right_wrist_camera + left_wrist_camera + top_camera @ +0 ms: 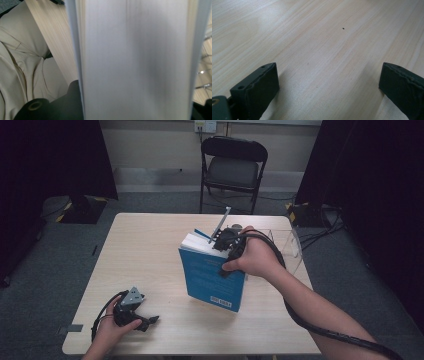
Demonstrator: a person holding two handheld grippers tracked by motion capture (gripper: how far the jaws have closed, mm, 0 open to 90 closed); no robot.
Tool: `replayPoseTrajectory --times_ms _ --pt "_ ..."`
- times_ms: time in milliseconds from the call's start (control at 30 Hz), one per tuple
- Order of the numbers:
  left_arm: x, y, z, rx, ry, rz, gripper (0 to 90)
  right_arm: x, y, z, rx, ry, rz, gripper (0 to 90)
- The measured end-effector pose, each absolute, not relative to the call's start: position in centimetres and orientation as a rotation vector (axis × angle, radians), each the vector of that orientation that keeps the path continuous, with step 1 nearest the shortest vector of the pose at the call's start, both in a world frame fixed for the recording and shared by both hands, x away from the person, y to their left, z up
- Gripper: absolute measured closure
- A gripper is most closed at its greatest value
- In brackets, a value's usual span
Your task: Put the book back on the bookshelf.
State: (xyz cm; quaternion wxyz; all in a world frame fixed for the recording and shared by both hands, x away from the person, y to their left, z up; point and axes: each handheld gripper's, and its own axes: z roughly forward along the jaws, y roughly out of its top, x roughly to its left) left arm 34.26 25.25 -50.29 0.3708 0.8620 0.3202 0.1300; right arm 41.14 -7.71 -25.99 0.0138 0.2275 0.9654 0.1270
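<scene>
Centre frame, the right tool (226, 241) clamps the top of the blue book (212, 280) – held upright on the desk (150, 245), probably for carrying toward the clear stand (292, 242) – while the left tool (145, 321), lower left, rests open and empty

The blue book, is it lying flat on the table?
No, the blue book stands upright on the table, gripped at its top by the right hand-held gripper.

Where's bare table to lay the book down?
The left half of the table is bare, between the blue book and the far-left edge; the left claw sits open at the near-left corner. Crowded on the right: the right claw grips the book beside a clear stand.
</scene>
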Motion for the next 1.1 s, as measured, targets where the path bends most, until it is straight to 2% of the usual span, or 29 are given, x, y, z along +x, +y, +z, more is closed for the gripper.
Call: replayPoseTrajectory --times_ms 1100 --pt "34.3 25.1 -50.3 2.221 0.809 0.331 0.0 40.8 -14.5 -25.5 0.996 2.909 0.392 61.7"
